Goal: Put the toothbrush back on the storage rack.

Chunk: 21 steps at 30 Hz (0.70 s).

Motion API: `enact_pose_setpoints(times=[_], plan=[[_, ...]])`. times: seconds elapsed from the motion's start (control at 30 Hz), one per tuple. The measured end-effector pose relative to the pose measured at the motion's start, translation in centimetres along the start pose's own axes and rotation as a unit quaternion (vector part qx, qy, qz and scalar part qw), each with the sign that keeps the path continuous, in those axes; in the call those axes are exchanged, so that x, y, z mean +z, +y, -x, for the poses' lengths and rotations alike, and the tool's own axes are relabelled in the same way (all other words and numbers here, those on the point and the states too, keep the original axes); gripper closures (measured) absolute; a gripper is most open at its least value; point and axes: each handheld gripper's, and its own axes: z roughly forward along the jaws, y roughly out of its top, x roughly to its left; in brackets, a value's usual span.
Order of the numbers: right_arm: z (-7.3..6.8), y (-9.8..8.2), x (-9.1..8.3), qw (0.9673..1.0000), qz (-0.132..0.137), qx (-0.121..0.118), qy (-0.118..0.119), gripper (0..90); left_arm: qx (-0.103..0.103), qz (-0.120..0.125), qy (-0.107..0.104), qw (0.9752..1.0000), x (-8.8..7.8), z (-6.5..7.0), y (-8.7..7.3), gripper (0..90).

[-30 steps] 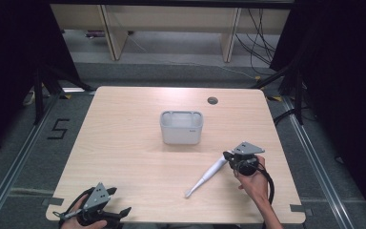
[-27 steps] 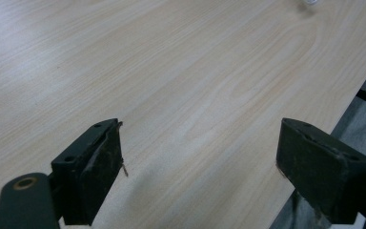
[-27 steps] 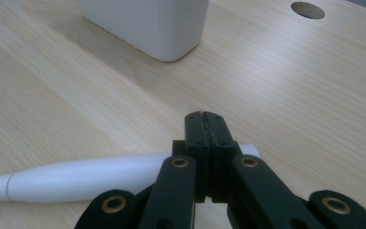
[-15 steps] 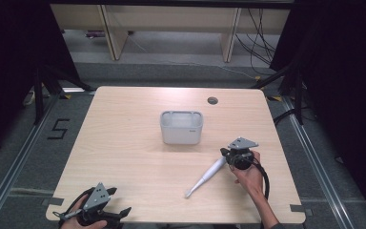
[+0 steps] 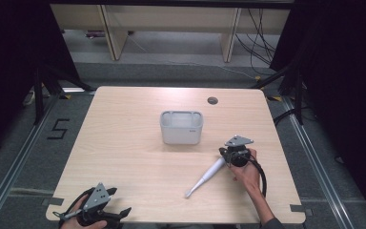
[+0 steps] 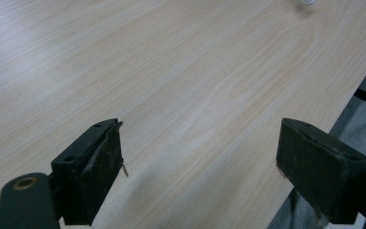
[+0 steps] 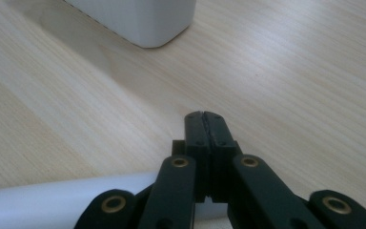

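Wand point(image 5: 204, 178) near table's point(image 5: 124, 143) right edge: keep right gripper point(image 5: 227, 156) clenched on its end, level; left gripper point(image 5: 119, 213) gapes idle at front-left corner.

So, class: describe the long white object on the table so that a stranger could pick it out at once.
Start at the wooden table and find the white box near its middle. Nearer the person and to the right lies a slim white tapered stick, slanting diagonally, its thick end under the right gripper. It alone is long and thin.

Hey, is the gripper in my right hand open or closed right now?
Shut. In the right gripper view the right gripper has its black jaws pressed together, with nothing between them; the white stick lies beside it.
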Motion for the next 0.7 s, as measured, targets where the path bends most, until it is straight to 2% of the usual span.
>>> enact_pose_setpoints(times=[0.1, 0.17, 0.2, 0.27, 0.3, 0.33, 0.6, 0.63, 0.7], plan=[[0.05, -0.03, 0.03, 1.0, 0.0, 0.003, -0.002, 89.8, 0.001, 0.001, 0.004, 1.0, 0.01, -0.02, -0.01, 15.0], [0.02, -0.13, 0.04, 1.0, -0.002, 0.003, 0.002, 89.8, 0.021, -0.003, 0.003, 0.9998, -0.03, -0.29, 0.03, 15.0], [-0.08, -0.14, -0.01, 1.0, -0.007, 0.004, 0.002, 89.7, 0.009, -0.006, 0.002, 0.9999, -0.06, -0.11, 0.0, 15.0], [-0.1, -0.14, -0.04, 0.9999, -0.009, 0.004, 0.004, 89.7, 0.003, -0.004, 0.004, 1.0, -0.02, -0.04, -0.01, 15.0], [-0.12, -0.14, -0.05, 0.9999, -0.009, 0.005, 0.006, 89.7, 0.002, 0.002, 0.0, 1.0, 0.03, 0.01, -0.02, 15.0], [-0.27, -0.14, -0.18, 0.9998, -0.015, 0.013, 0.008, 89.7, 0.008, -0.004, 0.0, 1.0, -0.06, -0.09, 0.01, 15.0], [-0.44, -0.28, -0.48, 0.9997, -0.021, 0.007, 0.008, 89.2, 0.007, -0.002, 0.002, 1.0, -0.07, -0.09, 0.02, 15.0], [-0.47, -0.28, -0.59, 0.9996, -0.022, 0.013, 0.011, 89.2, 0.006, 0.001, 0.004, 1.0, -0.03, -0.1, -0.01, 15.0], [-0.36, -0.41, -0.71, 0.9996, -0.024, 0.008, 0.012, 89.2, -0.001, 0.005, -0.003, 1.0, 0.0, -0.01, -0.05, 15.0]])
